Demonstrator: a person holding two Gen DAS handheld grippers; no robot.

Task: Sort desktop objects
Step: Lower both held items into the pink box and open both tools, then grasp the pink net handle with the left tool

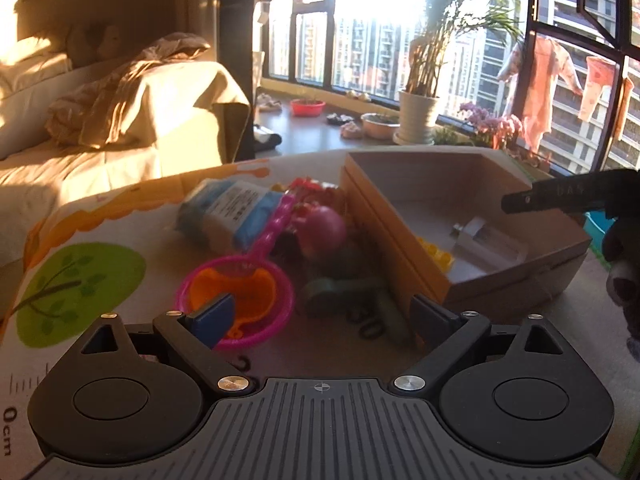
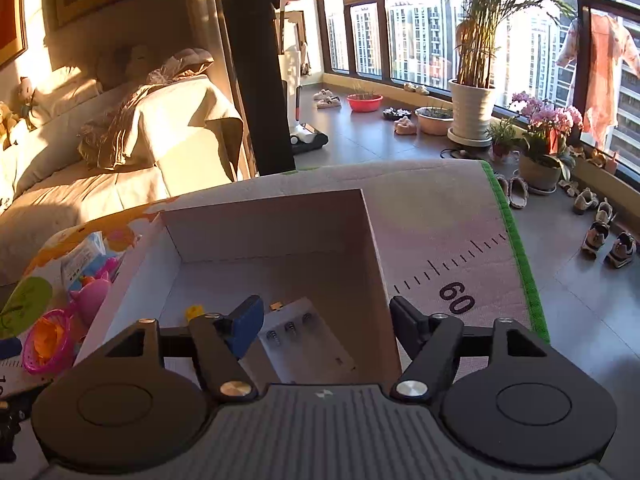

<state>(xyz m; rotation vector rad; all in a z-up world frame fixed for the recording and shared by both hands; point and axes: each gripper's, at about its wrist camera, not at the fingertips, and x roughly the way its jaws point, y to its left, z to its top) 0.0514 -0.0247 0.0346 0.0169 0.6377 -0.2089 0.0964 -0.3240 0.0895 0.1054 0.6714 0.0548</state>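
I hold one tool in each hand above the tabletop, which is covered by a printed mat with a ruler scale and a green tree (image 1: 80,276). My right tool (image 2: 326,326) hangs over the open cardboard box with white inside walls (image 2: 272,220), and its jaws stand apart with nothing between them. Under it, on the floor of the box, lies a clear plastic case with small metal springs (image 2: 308,340), and beside that a small yellow piece (image 2: 193,311). I judge that this case is now put away, so one item of the sorting is finished. My left tool (image 1: 320,318) is wide open and also empty. It points down at the pile of toys that lies just beside the left wall of the box. Nearest to it is a pink plastic sieve with an orange cup inside it (image 1: 236,300); the blue pad of the left finger (image 1: 212,320) is in front of its rim, but I cannot tell if it touches. Behind are a pink round toy (image 1: 320,232), a blue and white packet (image 1: 228,212) and a dark green toy (image 1: 344,292), blurred. I think the next step is to choose one toy, lower the left tool around it, close, and carry it to the box without catching the long handle of the sieve.
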